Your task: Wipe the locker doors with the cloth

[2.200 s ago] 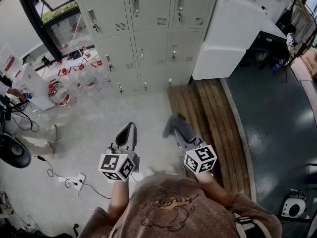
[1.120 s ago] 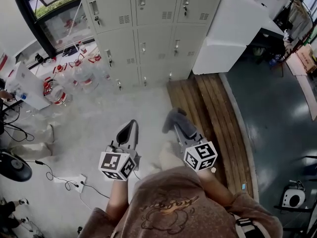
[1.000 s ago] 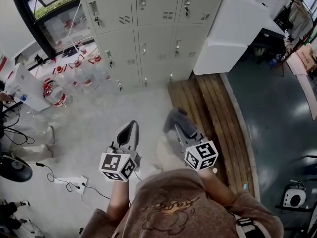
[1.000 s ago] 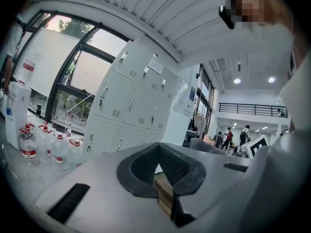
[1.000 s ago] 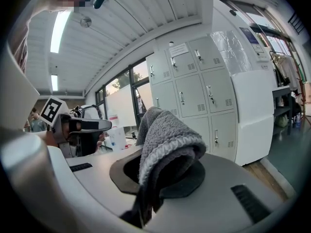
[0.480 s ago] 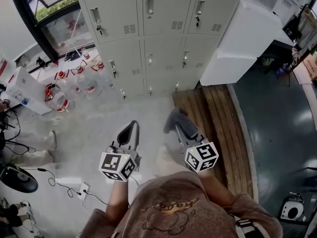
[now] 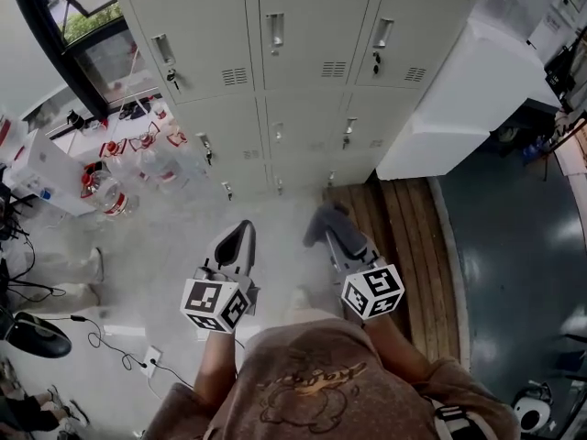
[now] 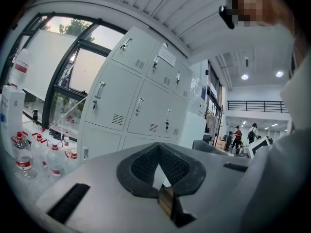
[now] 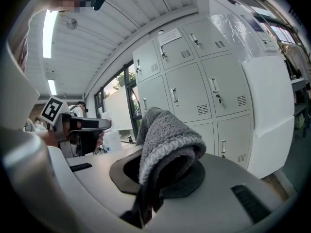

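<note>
Right gripper [image 9: 160, 171] fingers clenched on grey cloth [image 7: 323, 218], near locker doors [image 7: 275, 71], not touching. Left gripper [image 7: 242, 231] fingers closed, empty. Tip imo: lead with cloth's fold, press flat on doors.

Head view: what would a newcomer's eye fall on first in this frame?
The bank of pale grey locker doors fills the top of the head view, all shut, ahead of the person. Below it, the right gripper is shut on a grey cloth that drapes over its jaws; the left gripper is shut and empty. Clear water bottles crowd the floor left of the lockers.
</note>
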Demonstrator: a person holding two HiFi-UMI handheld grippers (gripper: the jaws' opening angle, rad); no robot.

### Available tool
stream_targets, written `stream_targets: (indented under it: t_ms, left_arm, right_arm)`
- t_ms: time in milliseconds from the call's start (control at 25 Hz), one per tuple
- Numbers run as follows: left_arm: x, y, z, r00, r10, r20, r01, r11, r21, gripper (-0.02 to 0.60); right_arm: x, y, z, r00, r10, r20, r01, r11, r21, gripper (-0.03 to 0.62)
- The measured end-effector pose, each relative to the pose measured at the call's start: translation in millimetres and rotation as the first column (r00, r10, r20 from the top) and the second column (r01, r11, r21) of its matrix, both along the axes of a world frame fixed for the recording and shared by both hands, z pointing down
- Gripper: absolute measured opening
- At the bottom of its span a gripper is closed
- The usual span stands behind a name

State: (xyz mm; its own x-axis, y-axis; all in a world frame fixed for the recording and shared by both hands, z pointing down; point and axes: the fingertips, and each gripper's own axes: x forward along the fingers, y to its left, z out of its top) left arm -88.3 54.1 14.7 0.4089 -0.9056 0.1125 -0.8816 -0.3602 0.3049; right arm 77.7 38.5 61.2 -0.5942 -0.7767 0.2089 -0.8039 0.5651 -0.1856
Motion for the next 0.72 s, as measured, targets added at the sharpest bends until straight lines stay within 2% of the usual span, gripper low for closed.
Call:
stream_targets:
  t_ms: [240, 720]
  left_arm:
    - [-3, -41, -8, 0.999, -0.038, -0.024, 0.039, 0.999, 0.014, -0.006]
    - [-19, -121, -4, 1.0, -0.005, -0.008, 0.005, 1.0, 0.02, -0.006]
  right_arm:
    - [0, -42, 4, 1.0, -0.029, -0.004, 0.029, 1.0, -0.011, 0.037]
    - [-21, -115, 7, 1.0, -0.015, -0.01, 0.015, 1.0, -0.002, 0.037]
